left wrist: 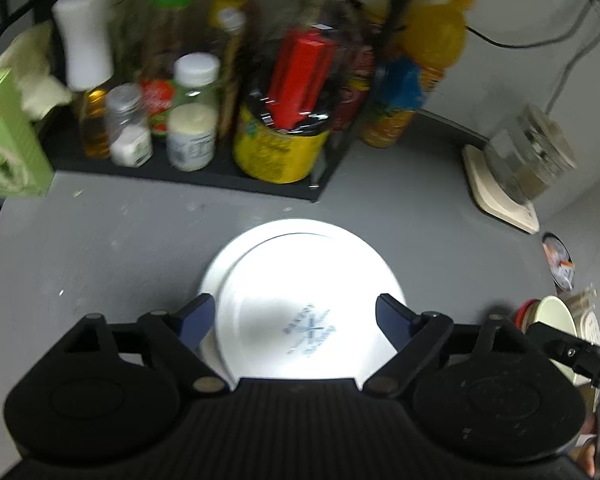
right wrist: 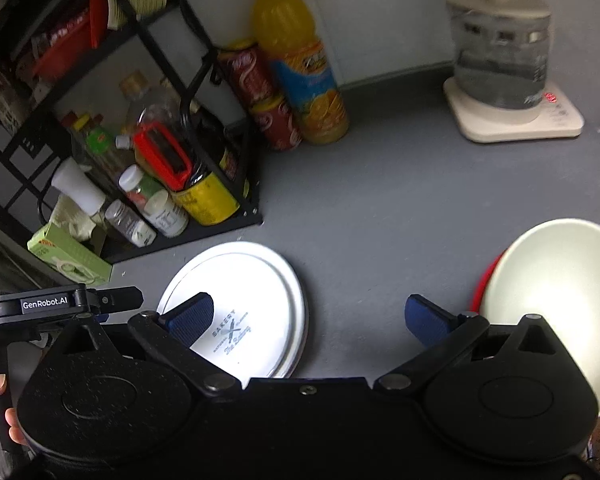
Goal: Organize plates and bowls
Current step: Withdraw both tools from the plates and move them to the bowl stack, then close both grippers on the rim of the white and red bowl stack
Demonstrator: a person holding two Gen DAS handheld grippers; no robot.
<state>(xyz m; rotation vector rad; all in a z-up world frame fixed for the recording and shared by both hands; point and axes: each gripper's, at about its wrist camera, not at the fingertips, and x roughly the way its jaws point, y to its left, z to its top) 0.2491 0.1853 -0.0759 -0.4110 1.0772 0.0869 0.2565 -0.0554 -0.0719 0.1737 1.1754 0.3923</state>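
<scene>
Two white plates lie stacked on the grey counter, the upper plate [left wrist: 300, 308] with a blue bakery print resting a little off-centre on the lower one [left wrist: 268, 232]. My left gripper [left wrist: 296, 320] is open, its blue pads either side of the stack's near edge, just above it. In the right wrist view the same stack [right wrist: 244, 304] lies at lower left. My right gripper [right wrist: 308, 320] is open and empty above bare counter, between the plates and a cream bowl [right wrist: 556, 304] that sits on something red [right wrist: 486, 284] at the right edge.
A black rack [right wrist: 204, 224] of bottles, jars and a yellow tin [left wrist: 276, 148] stands behind the plates. An orange juice bottle [right wrist: 300, 64], stacked soda cans [right wrist: 260, 96] and a glass kettle on its base [right wrist: 504, 64] stand along the wall. A green box [left wrist: 4, 136] sits at left.
</scene>
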